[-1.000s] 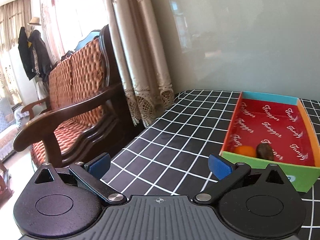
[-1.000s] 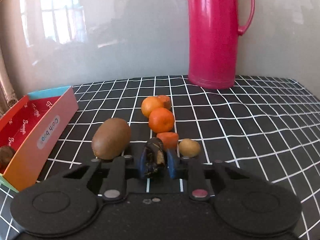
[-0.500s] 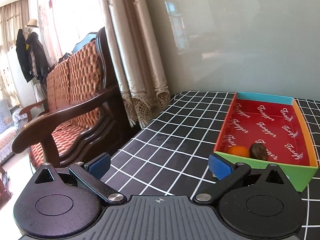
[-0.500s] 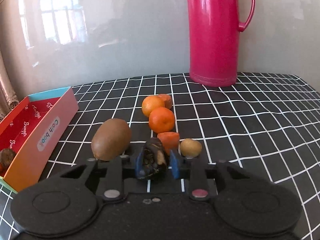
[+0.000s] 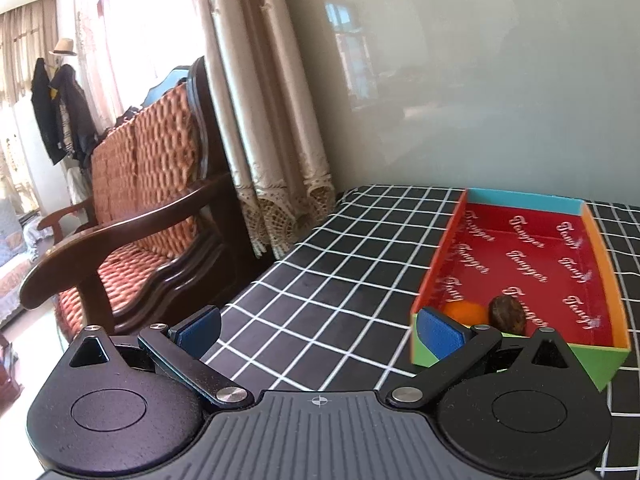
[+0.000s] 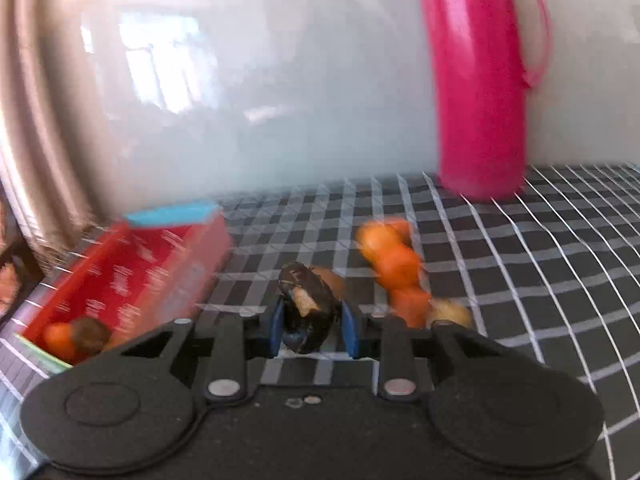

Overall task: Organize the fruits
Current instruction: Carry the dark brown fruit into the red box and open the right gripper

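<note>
Dark, wrinkled fruit [image 6: 308, 312] sits clamped in the right gripper [image 6: 310, 330], its fingers just closed, above the checked bench [image 6: 520, 280]; next, carry it to the red cardboard tray [image 6: 120, 276]. Left gripper [image 5: 320, 328] fingers stand apart.

The box [image 5: 520, 248] is showing a white script word, "Tangper", repeating across its red lining. Nothing else is reading clearly.

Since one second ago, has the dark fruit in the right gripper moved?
Yes. The dark fruit, clamped in the right gripper, has lifted away from the kiwi and swung left toward the red box.
</note>
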Action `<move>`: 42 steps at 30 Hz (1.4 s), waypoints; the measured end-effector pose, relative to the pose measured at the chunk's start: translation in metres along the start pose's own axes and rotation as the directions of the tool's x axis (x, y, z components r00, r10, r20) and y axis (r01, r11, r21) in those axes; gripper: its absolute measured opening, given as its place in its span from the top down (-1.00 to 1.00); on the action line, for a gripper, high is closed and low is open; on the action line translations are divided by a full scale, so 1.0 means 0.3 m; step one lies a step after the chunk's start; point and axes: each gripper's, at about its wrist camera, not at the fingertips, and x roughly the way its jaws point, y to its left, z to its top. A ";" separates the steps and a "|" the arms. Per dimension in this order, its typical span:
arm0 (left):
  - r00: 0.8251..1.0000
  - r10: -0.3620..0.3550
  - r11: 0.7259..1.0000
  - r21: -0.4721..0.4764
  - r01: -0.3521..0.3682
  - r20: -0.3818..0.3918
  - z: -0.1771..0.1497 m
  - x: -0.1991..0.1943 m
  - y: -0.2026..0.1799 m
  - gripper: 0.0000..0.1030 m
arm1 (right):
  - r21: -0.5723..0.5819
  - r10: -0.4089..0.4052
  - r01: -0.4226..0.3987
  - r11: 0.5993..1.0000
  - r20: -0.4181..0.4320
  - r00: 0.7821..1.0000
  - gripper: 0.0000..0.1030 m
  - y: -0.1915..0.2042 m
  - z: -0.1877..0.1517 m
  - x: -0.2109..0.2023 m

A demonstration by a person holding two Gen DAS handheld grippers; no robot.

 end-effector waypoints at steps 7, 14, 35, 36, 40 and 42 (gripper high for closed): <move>0.997 0.076 0.996 -0.043 -0.078 -0.033 -0.019 0.016 0.081 -1.00 | -0.079 0.166 -0.167 0.983 -0.012 0.986 0.46 0.193 0.015 0.018; 0.992 0.116 0.991 -0.056 -0.118 -0.046 -0.035 0.034 0.154 -1.00 | -0.146 0.233 -0.241 0.960 -0.070 0.970 0.46 0.361 -0.008 0.097; 0.991 0.119 0.991 -0.061 -0.122 -0.052 -0.038 0.059 0.170 -1.00 | -0.181 0.220 -0.233 0.956 -0.090 0.971 0.39 0.409 -0.032 0.121; 0.993 0.111 0.992 -0.055 -0.113 -0.046 -0.035 0.050 0.157 -1.00 | -0.180 0.216 -0.228 0.957 -0.084 0.973 0.39 0.401 -0.029 0.114; 0.997 0.075 0.997 -0.028 -0.076 -0.015 -0.019 0.016 0.095 -1.00 | -0.164 0.194 -0.201 0.966 -0.053 0.979 0.39 0.352 -0.012 0.075; 0.999 0.052 0.999 -0.009 -0.052 0.005 -0.012 -0.009 0.056 -1.00 | -0.157 0.173 -0.176 0.972 -0.033 0.984 0.39 0.318 -0.001 0.054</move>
